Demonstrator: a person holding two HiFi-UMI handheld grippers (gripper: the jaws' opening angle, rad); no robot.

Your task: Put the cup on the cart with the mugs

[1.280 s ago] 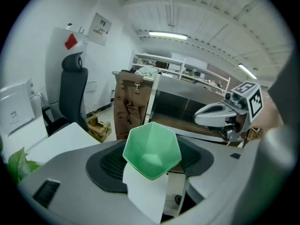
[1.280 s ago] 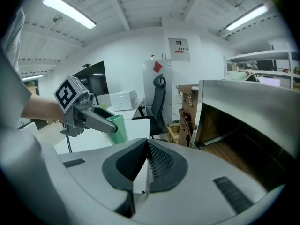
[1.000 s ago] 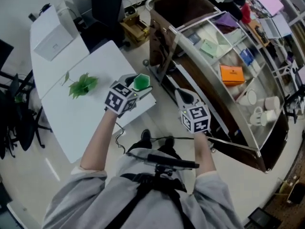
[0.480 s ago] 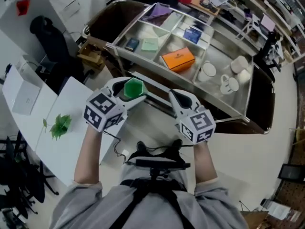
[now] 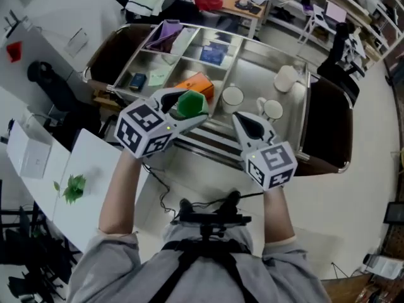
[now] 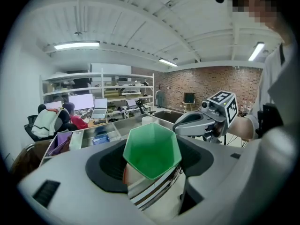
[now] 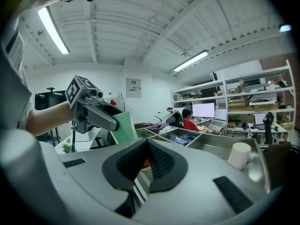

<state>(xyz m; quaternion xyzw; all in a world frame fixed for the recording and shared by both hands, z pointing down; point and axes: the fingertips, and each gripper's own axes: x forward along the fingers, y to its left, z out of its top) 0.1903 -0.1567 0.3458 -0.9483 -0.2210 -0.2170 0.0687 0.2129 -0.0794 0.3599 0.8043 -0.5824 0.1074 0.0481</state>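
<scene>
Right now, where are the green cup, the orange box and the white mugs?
green cup (image 5: 189, 104): head view, on its green inside.
orange box (image 5: 197, 84): head view, on its top face.
white mugs (image 5: 273, 110): head view, inside the rim of the lowest mug in the picture.

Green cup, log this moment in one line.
left gripper: shut on green cup | right gripper: shut, empty | cup: not yet on cart | mugs: on cart

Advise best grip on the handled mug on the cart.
Take the mug by its rim, coming from above: it stands upright with its mouth open to the top. Set one jaw inside and one outside the wall, on the side away from its handle, which points at the next mug. That far side looks free.
</scene>
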